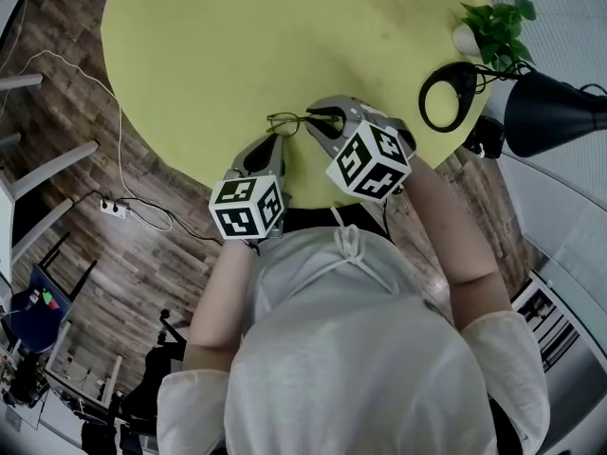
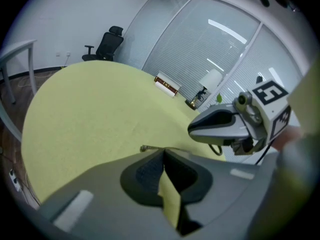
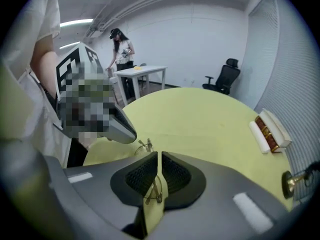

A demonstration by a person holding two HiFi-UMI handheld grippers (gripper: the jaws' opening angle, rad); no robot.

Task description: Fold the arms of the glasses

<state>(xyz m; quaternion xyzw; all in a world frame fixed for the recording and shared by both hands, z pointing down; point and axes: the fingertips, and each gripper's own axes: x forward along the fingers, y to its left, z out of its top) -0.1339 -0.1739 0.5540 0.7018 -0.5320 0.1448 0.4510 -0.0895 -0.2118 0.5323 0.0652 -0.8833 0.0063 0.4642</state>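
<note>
From the head view, the glasses point(image 1: 292, 119) sat close to the near edge of the round yellow-green worktop point(image 1: 218, 55), strung between the two tongs. Whether they rested on it or hung just clear of it could not be told. The left tongs point(image 1: 277, 137) met them from the near side of that worktop and the right tongs point(image 1: 319, 121) from a little further in.

Only the gripper views showed the grips. In the left gripper view the pads met at their tips, pinched on a thin metal arm that stuck out sideways. In the right gripper view the pads stood a narrow slit apart, with the wire frame and one lens rim caught in it.

The head view alone showed a potted plant point(image 1: 498, 22) and a black lamp point(image 1: 550, 112) at the right rim of the worktop. The gripper views added a brown-and-white box point(image 3: 270, 131) on its far side, an office chair point(image 3: 225, 76) beyond it, and a person point(image 3: 121, 46) at a white table well past it.
</note>
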